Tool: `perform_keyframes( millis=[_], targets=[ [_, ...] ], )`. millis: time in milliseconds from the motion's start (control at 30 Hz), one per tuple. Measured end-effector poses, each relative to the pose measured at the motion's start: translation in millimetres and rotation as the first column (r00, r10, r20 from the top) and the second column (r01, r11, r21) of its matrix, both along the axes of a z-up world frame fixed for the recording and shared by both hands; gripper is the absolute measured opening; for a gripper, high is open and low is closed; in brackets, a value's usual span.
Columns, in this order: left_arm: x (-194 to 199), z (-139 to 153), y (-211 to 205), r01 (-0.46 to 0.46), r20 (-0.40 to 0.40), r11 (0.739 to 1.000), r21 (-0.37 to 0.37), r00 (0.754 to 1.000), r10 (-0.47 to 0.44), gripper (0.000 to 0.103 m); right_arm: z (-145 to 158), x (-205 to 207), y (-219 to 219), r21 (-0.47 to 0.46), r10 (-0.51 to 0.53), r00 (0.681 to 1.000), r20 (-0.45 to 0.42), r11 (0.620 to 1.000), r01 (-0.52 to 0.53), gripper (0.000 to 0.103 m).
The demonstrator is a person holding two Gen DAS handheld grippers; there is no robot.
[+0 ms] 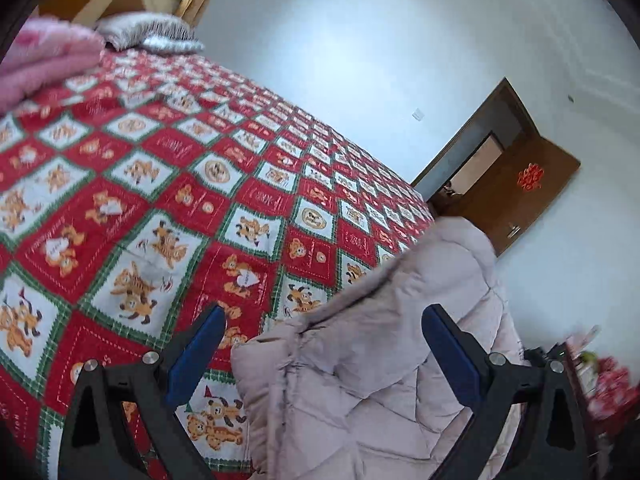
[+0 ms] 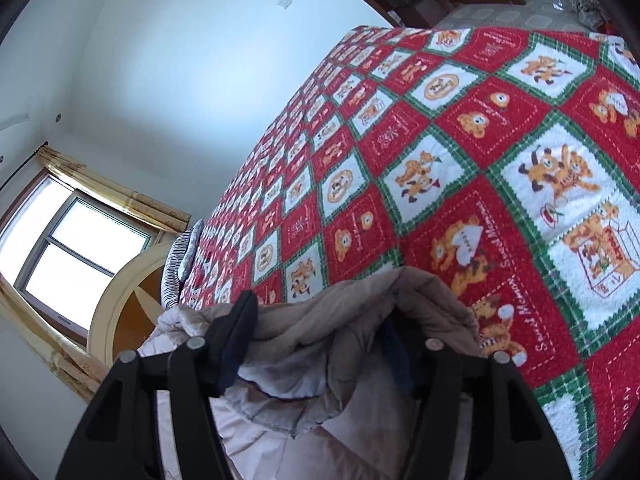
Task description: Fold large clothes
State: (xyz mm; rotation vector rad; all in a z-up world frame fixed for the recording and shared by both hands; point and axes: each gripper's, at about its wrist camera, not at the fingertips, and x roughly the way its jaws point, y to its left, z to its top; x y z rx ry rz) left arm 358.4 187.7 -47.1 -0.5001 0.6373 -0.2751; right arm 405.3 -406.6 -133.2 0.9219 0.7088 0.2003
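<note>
A pale pink quilted puffer jacket [image 1: 360, 380] lies on the red, white and green bear-print bedspread [image 1: 160, 160]. My left gripper [image 1: 325, 316] hovers over the jacket's edge, its blue-padded fingers [image 1: 196, 356] spread wide and touching nothing. In the right wrist view a bunched fold of the jacket [image 2: 352, 304] sits between the jaws of my right gripper [image 2: 320, 316]. That fold drapes over the right finger and hides its tip. The left finger [image 2: 236, 328] stands apart from the fabric's bulk, so the jaws look open. The bedspread [image 2: 480, 160] stretches away beyond.
A folded pink blanket [image 1: 44, 56] and a grey striped pillow [image 1: 152, 32] lie at the head of the bed. A brown door [image 1: 532, 184] stands open past the far corner, with red clutter [image 1: 608, 384] low on the right. A window [image 2: 76, 248] and arched headboard [image 2: 132, 292] are at the left.
</note>
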Motion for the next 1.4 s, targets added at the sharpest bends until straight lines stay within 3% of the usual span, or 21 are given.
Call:
perform_keyframes(
  millis=[133,267,400,500,600,800,900,1000,1033,1100,1200,1300,1367,1400],
  targets=[
    [-9.0,14.2,-57.1,-0.001,0.086,0.979,0.203,0.996,-0.017,0.099,6.7,3.8,18.8,-0.141,-0.016,1.000,0.006,0.990,0.017,0.073],
    [-0.3,3.2,-96.0,0.030,0.064,0.941,0.336,0.996,-0.055,0.099,9.5,5.8,32.4,-0.231,-0.025,1.000,0.012,0.973,0.027,0.073],
    [18.4,-19.1,-120.4,0.000,0.024,0.877,0.481,1.000,-0.014,0.099,23.4,-7.9,36.4,-0.278,-0.043,0.997,0.071,0.958,0.061,0.079],
    [25.7,-31.6,-122.8,-0.004,-0.003,0.871,0.491,1.000,0.007,0.099,38.1,-20.7,47.9,-0.351,-0.040,0.991,0.125,0.933,0.082,0.085],
    [29.5,-37.7,-122.3,-0.005,-0.022,0.871,0.491,1.000,0.018,0.099,51.5,-28.7,60.9,-0.409,-0.022,0.983,0.184,0.907,0.097,0.098],
    [36.3,-43.3,-124.5,-0.002,-0.066,0.873,0.487,0.997,0.039,0.099,73.9,-33.2,53.7,-0.418,-0.119,0.968,0.219,0.885,0.204,0.100],
    [32.0,-35.7,-130.3,-0.005,-0.069,0.866,0.500,0.997,0.046,0.099,82.6,-44.9,85.4,-0.457,0.005,0.978,0.210,0.885,0.094,0.100],
    [18.2,-18.0,-142.1,-0.015,-0.013,0.873,0.488,1.000,0.024,0.099,72.4,-55.0,140.1,-0.566,0.196,0.968,0.159,0.821,-0.073,0.096],
    [13.2,-12.1,-149.5,-0.008,0.009,0.871,0.491,1.000,0.004,0.099,65.1,-55.7,154.5,-0.580,0.242,0.961,0.136,0.806,-0.121,0.089],
    [8.3,-5.3,-167.9,0.013,0.038,0.850,0.527,0.999,-0.039,0.099,46.3,-48.2,176.3,-0.589,0.306,0.950,0.069,0.781,-0.208,0.086],
    [15.3,-9.7,-198.7,0.015,0.068,0.771,0.636,0.995,-0.076,0.099,27.3,-25.8,191.3,-0.666,0.297,0.955,0.003,0.713,-0.220,0.086],
    [36.6,-28.8,-212.3,0.011,0.038,0.703,0.711,0.998,-0.054,0.099,12.8,-2.3,187.3,-0.675,0.269,0.961,-0.055,0.700,-0.235,0.086],
    [54.8,-45.8,-210.9,0.024,-0.012,0.703,0.711,1.000,-0.021,0.099,5.2,6.7,181.6,-0.670,0.246,0.968,-0.052,0.710,-0.217,0.086],
    [63.9,-55.1,-207.5,0.042,-0.050,0.724,0.689,0.999,-0.011,0.099,2.3,6.1,180.2,-0.665,0.246,0.968,-0.054,0.714,-0.218,0.086]
  ],
)
